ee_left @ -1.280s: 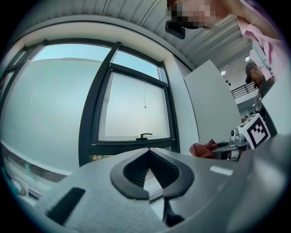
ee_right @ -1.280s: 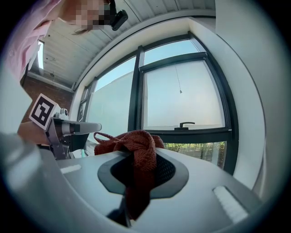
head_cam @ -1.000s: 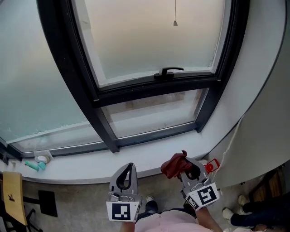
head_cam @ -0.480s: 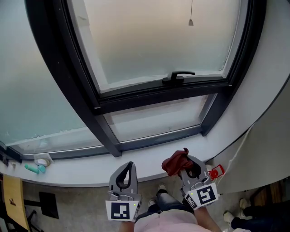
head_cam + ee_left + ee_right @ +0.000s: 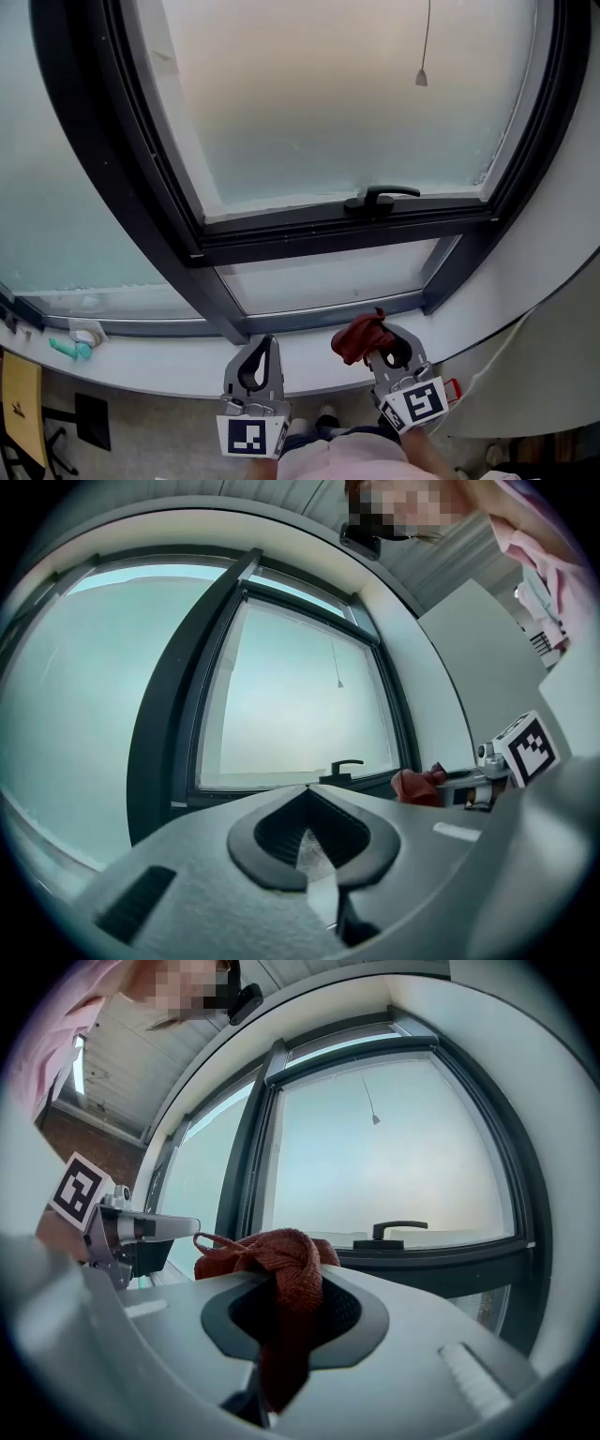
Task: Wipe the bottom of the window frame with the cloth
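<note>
Both tongs have come up over the sill (image 5: 159,361): my right tongs (image 5: 377,339) pinch the cloth (image 5: 354,337) just short of the frame's (image 5: 309,316) bottom, left tongs (image 5: 269,343) closed on nothing, so wiping looks ready to begin.

left tongs (image 5: 266,341), right tongs (image 5: 385,335): grey, black-lined | marker cubes (image 5: 251,437): black-white squares | shirt (image 5: 328,465): pink

Left gripper (image 5: 266,343): jaws together, nothing between them, tips pointing forward. Right gripper (image 5: 380,336): jaws clamped on cloth (image 5: 359,339), tips angled slightly inward. Grippers side by side, apart, roughly level.
</note>
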The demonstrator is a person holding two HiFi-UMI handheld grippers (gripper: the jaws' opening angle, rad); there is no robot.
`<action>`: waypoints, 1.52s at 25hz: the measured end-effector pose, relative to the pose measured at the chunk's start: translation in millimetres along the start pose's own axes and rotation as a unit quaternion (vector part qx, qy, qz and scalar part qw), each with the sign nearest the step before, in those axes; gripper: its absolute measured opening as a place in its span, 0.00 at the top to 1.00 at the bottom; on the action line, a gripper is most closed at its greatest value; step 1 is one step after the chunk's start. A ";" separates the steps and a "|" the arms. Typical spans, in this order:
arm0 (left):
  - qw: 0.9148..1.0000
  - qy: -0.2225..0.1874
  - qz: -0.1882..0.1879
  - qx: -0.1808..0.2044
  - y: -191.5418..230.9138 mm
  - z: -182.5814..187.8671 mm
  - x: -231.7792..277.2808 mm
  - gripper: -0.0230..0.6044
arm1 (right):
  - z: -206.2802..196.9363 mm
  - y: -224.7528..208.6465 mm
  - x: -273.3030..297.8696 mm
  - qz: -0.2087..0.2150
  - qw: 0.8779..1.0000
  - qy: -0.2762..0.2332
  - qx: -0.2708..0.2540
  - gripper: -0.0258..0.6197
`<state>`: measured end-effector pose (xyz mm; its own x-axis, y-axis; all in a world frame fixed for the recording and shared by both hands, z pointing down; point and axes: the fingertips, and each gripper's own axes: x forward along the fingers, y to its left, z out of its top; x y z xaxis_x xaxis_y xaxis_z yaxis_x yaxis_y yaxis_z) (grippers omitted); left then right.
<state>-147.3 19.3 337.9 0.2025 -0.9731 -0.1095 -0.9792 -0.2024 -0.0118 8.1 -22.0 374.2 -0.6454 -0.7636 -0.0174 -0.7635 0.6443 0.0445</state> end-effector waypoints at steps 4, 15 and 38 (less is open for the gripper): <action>1.000 0.000 -0.003 0.001 -0.8 0.6 19.3 0.97 | 3.9 -17.9 14.7 -0.005 1.000 -0.008 0.005 0.86; 0.999 -0.005 -0.032 0.003 27.8 8.8 57.3 0.97 | 24.2 -19.7 58.6 -0.019 0.999 -0.026 0.009 0.86; 0.999 -0.012 0.034 0.038 132.5 20.6 43.0 0.97 | 123.7 66.6 277.2 0.091 0.991 -0.102 -0.004 0.86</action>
<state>-268.5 -47.1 311.2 0.1357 -0.9813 -0.1364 -0.9889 -0.1259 -0.0783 -224.5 -185.6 248.7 -0.7643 -0.6099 -0.2093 -0.6343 0.7696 0.0737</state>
